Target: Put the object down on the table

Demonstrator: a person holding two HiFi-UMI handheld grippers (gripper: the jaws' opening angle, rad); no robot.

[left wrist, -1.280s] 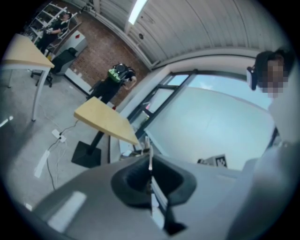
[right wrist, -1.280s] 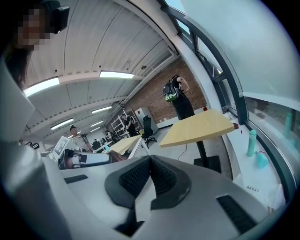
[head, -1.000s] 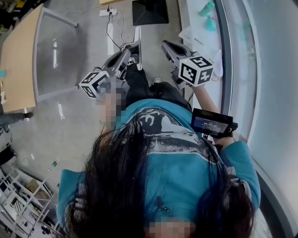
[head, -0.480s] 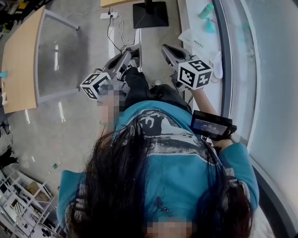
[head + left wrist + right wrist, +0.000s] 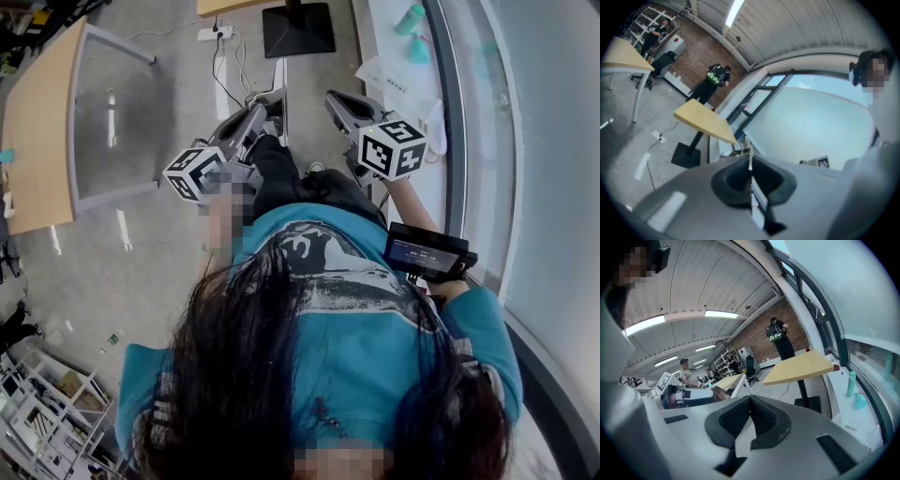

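Note:
No task object shows in any view. In the head view my left gripper [image 5: 270,99] and right gripper [image 5: 336,99] are held side by side in front of the person's teal shirt [image 5: 347,309], above the floor. Each carries a marker cube. In the left gripper view the left gripper [image 5: 749,158] has its dark jaws pressed together with nothing between them. The right gripper [image 5: 750,399] in its own view is shut and empty too. A yellow pedestal table [image 5: 704,121] stands ahead, also seen as the yellow table [image 5: 799,367] beside the window.
A black table base [image 5: 298,28] and a power strip [image 5: 210,33] with cables lie on the grey floor. A wooden desk [image 5: 37,122] stands at left. Teal bottles [image 5: 852,383] sit on the window ledge. A person with a backpack [image 5: 778,339] stands by the brick wall.
Both grippers stay shut and empty, and have barely moved. The person with the backpack in the background has shifted a little.

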